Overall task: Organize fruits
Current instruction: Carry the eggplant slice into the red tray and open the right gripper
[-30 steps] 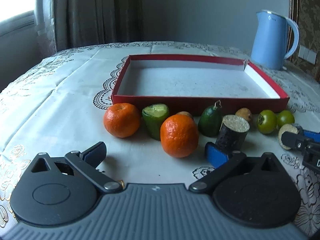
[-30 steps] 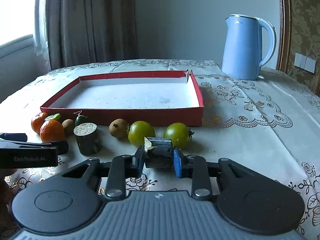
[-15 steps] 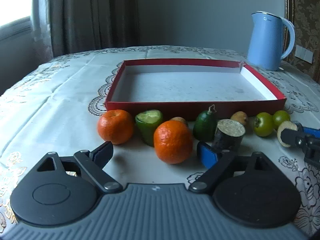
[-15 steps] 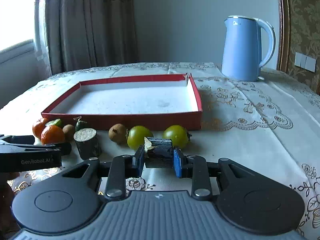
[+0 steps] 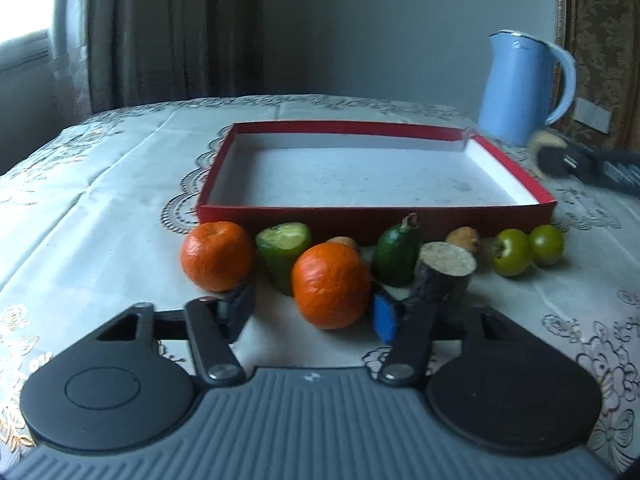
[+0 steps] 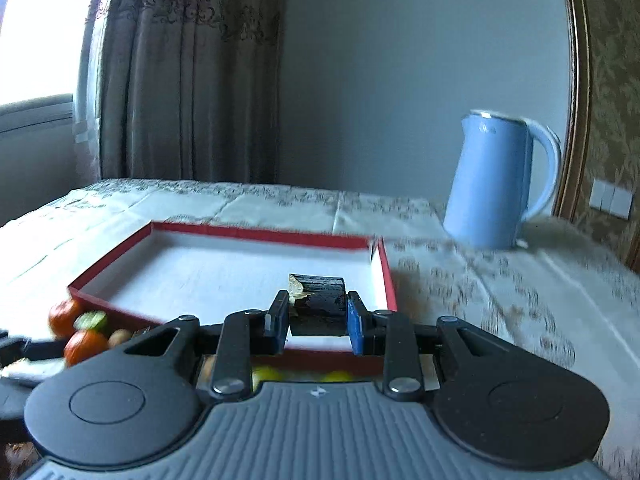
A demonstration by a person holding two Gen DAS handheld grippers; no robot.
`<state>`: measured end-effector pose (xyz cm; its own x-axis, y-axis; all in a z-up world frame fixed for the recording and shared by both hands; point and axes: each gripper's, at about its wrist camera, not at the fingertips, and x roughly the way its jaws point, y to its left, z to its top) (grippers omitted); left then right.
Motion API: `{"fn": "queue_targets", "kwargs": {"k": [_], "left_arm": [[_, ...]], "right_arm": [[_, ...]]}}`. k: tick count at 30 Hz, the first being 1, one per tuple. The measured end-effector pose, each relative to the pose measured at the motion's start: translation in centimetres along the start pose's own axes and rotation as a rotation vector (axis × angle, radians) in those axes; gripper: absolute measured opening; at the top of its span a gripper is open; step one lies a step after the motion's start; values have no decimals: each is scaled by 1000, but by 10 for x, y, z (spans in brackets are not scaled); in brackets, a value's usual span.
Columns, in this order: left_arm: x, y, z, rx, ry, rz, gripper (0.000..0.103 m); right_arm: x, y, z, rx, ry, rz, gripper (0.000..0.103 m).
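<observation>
Fruits [image 5: 512, 252] lie in a loose row on the tabletop [image 5: 100, 220], just in front of the red box [image 5: 376, 216], whose floor is bare; none of them is inside it yet.

The left tongs [image 5: 312, 308] have just been closing and now straddle the near orange [image 5: 330, 286]. The blue pad sits close to its right side, but a gap shows on the left, so the orange is between the jaws and not yet pinched. The main risk is crowding. The left finger is right against the bottom of the far orange [image 5: 216, 256], and further closing could push that one so it rolls off along the cloth. The other finger is squeezed in beside the upright cane stub [image 5: 442, 276], which looks easy to tip over into the dark green fruit [image 5: 394, 256] behind it. An orange is round and smooth, so if the pads meet it off centre it may squirt forward into the cut green piece [image 5: 284, 248].

The right tongs [image 6: 318, 316] are clamped on a dark cut piece [image 6: 318, 300], held in the air over the near right corner of the box. That view is smeared. If the piece is let go too close to the right wall it could land on the rim or drop outside, and its frayed end may give the pads an uneven hold. Swinging wide to the right would bring it toward the blue kettle [image 6: 492, 184]
</observation>
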<state>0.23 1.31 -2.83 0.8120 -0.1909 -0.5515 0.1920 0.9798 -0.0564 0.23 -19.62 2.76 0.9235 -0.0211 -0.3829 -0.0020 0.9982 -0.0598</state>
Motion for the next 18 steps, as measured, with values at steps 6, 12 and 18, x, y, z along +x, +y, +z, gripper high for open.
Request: {"fn": "queue_targets", "kwargs": {"k": [6,12,18], "left_arm": [[0,-2,0,4,-8,-28,41],[1,-3,0,6,1,-27,41],[0,-2,0,7,8,-26,41]], "right_arm": [[51,5,18,-44,43,-11,29],[101,10,21,-67,153,19,29],[130,19,19,-89,264,51,29]]}}
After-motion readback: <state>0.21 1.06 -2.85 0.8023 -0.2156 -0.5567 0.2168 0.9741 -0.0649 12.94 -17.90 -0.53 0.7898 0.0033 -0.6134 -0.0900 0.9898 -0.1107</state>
